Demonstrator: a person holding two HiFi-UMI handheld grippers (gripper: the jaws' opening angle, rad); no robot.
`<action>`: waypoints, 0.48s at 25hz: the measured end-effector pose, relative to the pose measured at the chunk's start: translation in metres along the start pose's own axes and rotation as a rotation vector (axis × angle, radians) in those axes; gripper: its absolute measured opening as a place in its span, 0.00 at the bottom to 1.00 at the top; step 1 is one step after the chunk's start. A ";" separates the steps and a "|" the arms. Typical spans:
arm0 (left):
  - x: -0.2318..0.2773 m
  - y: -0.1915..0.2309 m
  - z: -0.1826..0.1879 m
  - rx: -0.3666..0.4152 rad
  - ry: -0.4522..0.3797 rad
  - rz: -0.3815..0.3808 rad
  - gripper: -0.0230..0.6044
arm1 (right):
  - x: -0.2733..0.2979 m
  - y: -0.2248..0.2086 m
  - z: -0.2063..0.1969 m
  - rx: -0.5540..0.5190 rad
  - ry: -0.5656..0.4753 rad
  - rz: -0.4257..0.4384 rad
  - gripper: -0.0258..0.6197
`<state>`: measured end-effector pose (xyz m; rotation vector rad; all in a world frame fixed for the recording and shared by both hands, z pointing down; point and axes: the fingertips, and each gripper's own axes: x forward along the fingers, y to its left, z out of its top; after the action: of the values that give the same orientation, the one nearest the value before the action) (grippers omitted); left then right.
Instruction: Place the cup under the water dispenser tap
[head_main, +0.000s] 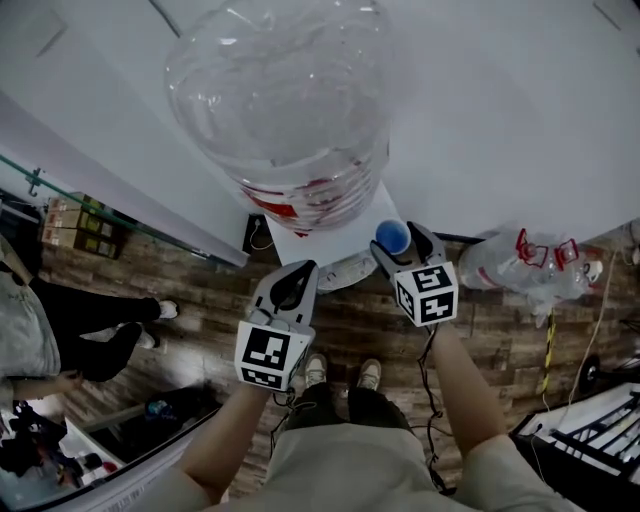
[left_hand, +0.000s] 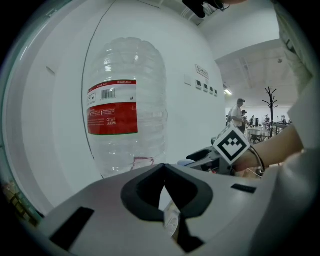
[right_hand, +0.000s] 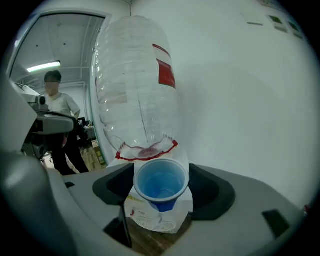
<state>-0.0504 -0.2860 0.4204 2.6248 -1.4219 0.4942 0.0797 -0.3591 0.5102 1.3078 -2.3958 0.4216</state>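
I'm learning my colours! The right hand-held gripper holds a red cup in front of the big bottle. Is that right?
Not quite. The cup in the right hand-held gripper is blue, not red; the right gripper view shows it, in front of the big bottle.

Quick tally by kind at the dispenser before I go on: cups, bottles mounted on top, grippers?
blue cup: 1
mounted water bottle: 1
grippers: 2, left gripper and right gripper
Total: 4
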 end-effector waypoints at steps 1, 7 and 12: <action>0.002 -0.002 -0.002 -0.001 0.004 -0.002 0.04 | -0.003 0.001 -0.002 -0.002 0.003 0.006 0.57; 0.015 -0.019 -0.027 -0.012 0.041 -0.013 0.04 | -0.011 0.008 -0.029 -0.009 0.050 0.042 0.57; 0.023 -0.033 -0.061 -0.037 0.079 -0.026 0.04 | -0.011 0.017 -0.063 -0.007 0.094 0.070 0.57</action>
<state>-0.0254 -0.2707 0.4877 2.5614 -1.3592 0.5568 0.0826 -0.3151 0.5600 1.1772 -2.3681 0.4826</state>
